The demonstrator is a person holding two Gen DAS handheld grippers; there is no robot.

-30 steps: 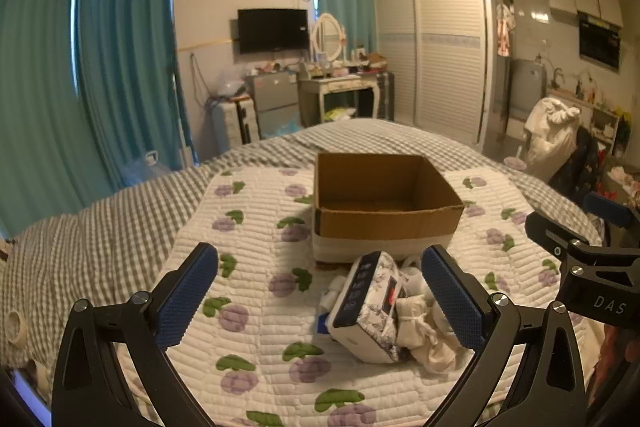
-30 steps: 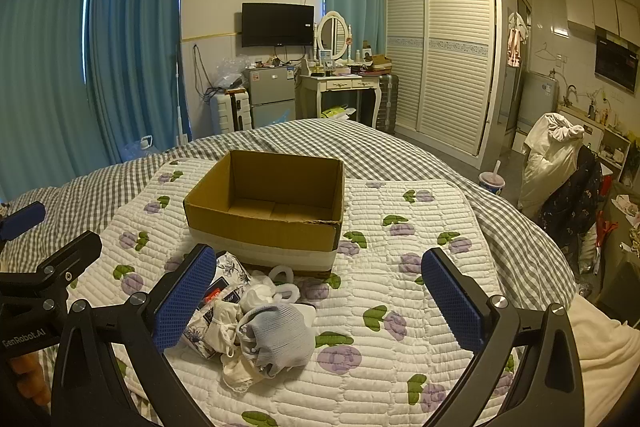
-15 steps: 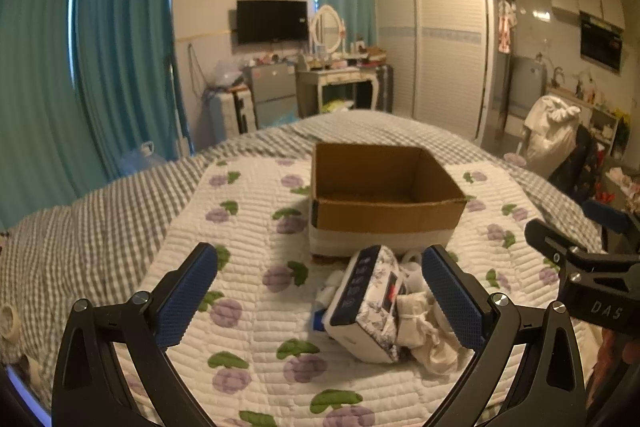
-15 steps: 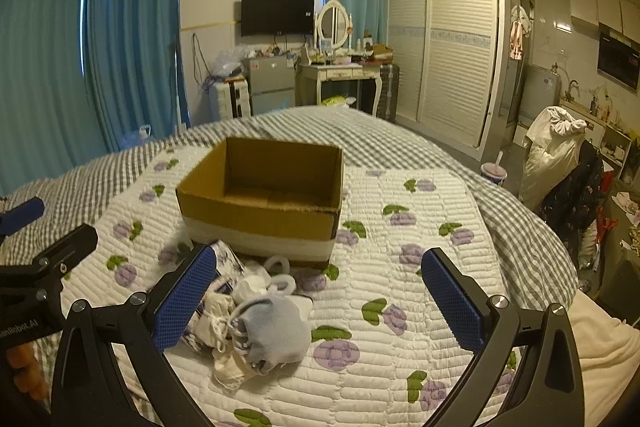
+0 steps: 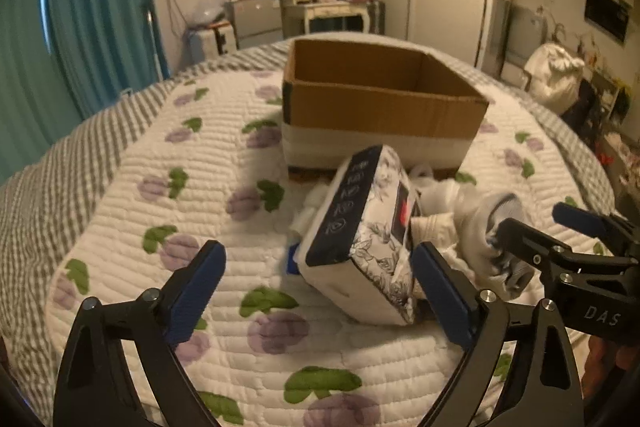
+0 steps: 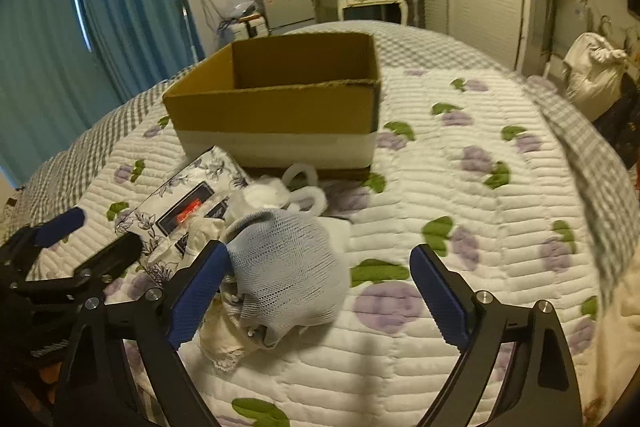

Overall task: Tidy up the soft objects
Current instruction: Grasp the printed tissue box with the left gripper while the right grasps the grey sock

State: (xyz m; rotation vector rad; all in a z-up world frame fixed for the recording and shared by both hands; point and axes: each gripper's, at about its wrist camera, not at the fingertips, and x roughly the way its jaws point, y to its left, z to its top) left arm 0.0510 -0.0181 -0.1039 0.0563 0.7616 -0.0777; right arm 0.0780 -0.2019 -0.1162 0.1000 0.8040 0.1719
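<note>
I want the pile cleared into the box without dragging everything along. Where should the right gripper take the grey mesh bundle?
Probably across its rounded upper bulge, coming down from above: the grey mesh bundle sits on top of the pile, its dome standing clear, while its underside is tangled with the white cloths. The right gripper is open.

Quilt (image 5: pixel 224 155): white, purple fruit, green leaves. Bedspread (image 5: pixel 80 147) under it: grey-white check. Cardboard box (image 5: pixel 376 107): brown, white band low. Tissue pack (image 5: pixel 372 235): white, black floral print, navy edge, red label, text blurred. Mesh sock (image 6: pixel 288 267): pale blue. Curtains (image 6: pixel 120 7): teal. Tool pads (image 6: pixel 196 291): blue.
</note>
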